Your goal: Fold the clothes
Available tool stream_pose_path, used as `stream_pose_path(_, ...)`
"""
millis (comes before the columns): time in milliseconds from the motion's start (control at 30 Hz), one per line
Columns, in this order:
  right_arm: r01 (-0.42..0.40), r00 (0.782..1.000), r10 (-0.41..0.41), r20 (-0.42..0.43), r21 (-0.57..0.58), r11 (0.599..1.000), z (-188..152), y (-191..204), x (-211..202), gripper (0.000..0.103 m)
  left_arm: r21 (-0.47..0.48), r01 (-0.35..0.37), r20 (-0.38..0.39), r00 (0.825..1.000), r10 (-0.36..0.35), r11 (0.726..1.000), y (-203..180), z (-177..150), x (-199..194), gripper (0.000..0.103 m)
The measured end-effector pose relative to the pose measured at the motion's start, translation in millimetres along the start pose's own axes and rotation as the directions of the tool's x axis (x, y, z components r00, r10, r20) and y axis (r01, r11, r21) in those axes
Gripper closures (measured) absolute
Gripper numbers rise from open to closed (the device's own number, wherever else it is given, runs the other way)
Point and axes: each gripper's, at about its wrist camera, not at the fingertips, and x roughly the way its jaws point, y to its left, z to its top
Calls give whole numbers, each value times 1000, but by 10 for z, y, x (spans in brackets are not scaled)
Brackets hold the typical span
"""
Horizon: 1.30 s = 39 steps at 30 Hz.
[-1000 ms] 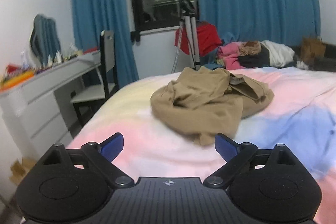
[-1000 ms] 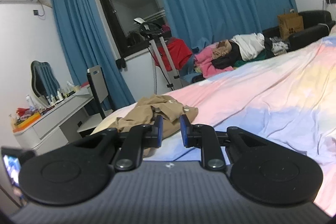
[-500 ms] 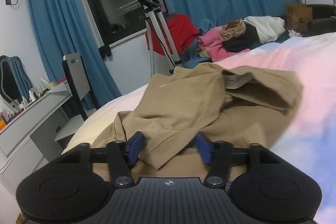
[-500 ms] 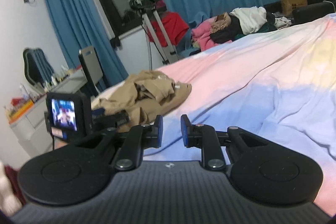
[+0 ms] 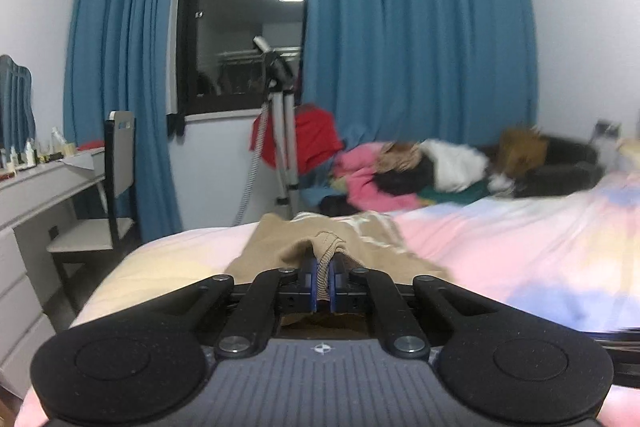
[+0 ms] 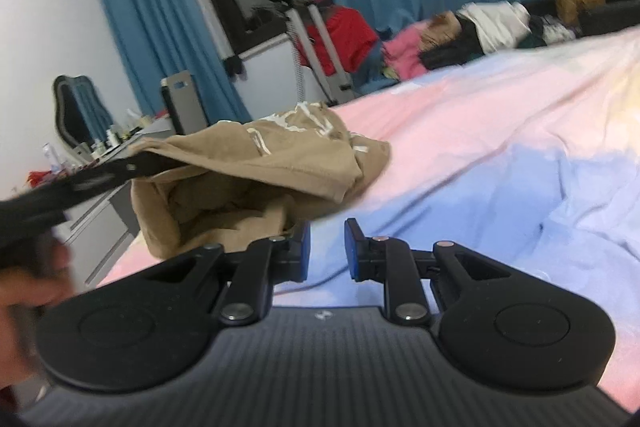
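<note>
Blue curtains (image 5: 416, 39) hang on both sides of a dark window (image 5: 244, 15). A tripod (image 5: 282, 131) stands below it, beside a red cloth (image 5: 316, 139). A white counter (image 5: 36, 183) with small bottles is at the left, a chair (image 5: 108, 211) pushed against it. The bed (image 5: 520, 251) has a pastel sheet.

No readable text in either view, white print on the tan garment (image 6: 304, 123) at centre of the right wrist frame too creased and blurred to make out
</note>
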Motion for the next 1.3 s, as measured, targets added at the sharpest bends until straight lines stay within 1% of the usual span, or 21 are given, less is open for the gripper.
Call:
stream_pose_path(200, -63, 990, 76, 116, -110, 992, 49, 276, -387, 81, -23, 87, 73, 994, -86, 996, -111, 59, -1098, 98)
stream_pose_path(300, -107, 981, 128, 146, -142, 984, 52, 429, -619, 81, -45, 141, 92, 986, -137, 989, -158, 44, -1570, 98)
stream_pose_path(333, -122, 978, 144, 150, -146, 982, 50, 478, -711, 81, -47, 152, 91, 985, -147, 987, -170, 13, -1660, 98)
stream_pose_path(467, -158, 977, 174, 126, -129, 979, 3, 648, -941, 80, -53, 121, 89, 989, -116, 991, -145, -229, -1757, 98)
stream_pose_path(567, -164, 980, 175, 90, -115, 980, -117, 735, -986, 74, -152, 84, 64, 995, -75, 985, 72, -357, -1649, 98)
stream_pose_path(600, -162, 983, 171, 65, -123, 979, -167, 783, -948, 68, -186, 73, 53, 997, -64, 980, 176, -365, -1616, 98)
stream_pose_path(633, -162, 985, 168, 38, -132, 978, -218, 835, -900, 58, -221, 64, 44, 997, -55, 973, 265, -369, -1581, 97)
stream_pose_path(667, -172, 985, 175, 9, -141, 975, -270, 890, -847, 53, -252, 56, 38, 998, -48, 966, 360, -364, -1554, 97)
stream_pose_path(700, -192, 981, 192, -17, -152, 970, -327, 945, -804, 45, -277, 45, 35, 999, -37, 960, 442, -367, -1520, 97)
stream_pose_path(733, -214, 977, 210, -42, -163, 963, -385, 1001, -765, 41, -295, 33, 34, 999, -24, 955, 528, -370, -1520, 97)
stream_pose_path(800, -235, 971, 216, -106, -237, 942, -522, 1169, -697, 40, -340, 15, 33, 999, -5, 940, 696, -379, -1515, 97)
stream_pose_path(833, -224, 972, 193, -132, -294, 929, -595, 1250, -654, 40, -370, 11, 32, 999, 1, 929, 776, -387, -1504, 97)
stream_pose_path(900, -155, 984, 103, -142, -427, 891, -776, 1374, -551, 41, -415, 3, 35, 999, 12, 910, 921, -379, -1494, 97)
stream_pose_path(967, -87, 991, 21, -131, -523, 848, -924, 1440, -440, 41, -433, -6, 43, 999, 27, 901, 1000, -372, -1492, 97)
stream_pose_path(1000, -63, 992, -7, -126, -546, 835, -971, 1440, -381, 41, -437, -8, 45, 999, 30, 899, 1017, -375, -1494, 97)
stream_pose_path(1067, -46, 991, -31, -132, -543, 838, -976, 1416, -292, 43, -444, -10, 49, 998, 35, 896, 1046, -386, -1504, 97)
stream_pose_path(1100, -45, 990, -34, -138, -532, 846, -945, 1393, -276, 53, -438, -16, 46, 998, 40, 899, 1049, -390, -1499, 97)
stream_pose_path(1133, -45, 989, -36, -144, -520, 853, -914, 1371, -261, 69, -431, -22, 43, 998, 45, 902, 1050, -394, -1492, 97)
stream_pose_path(1167, -44, 988, -38, -150, -508, 860, -883, 1348, -245, 78, -423, -31, 38, 998, 52, 905, 1047, -387, -1457, 97)
stream_pose_path(1200, -43, 987, -40, -156, -497, 867, -852, 1326, -230, 92, -418, -39, 33, 998, 58, 908, 1044, -389, -1444, 97)
stream_pose_path(1300, 2, 993, -55, -107, -445, 896, -648, 1146, -361, 99, -398, -44, 17, 998, 56, 916, 988, -367, -1368, 97)
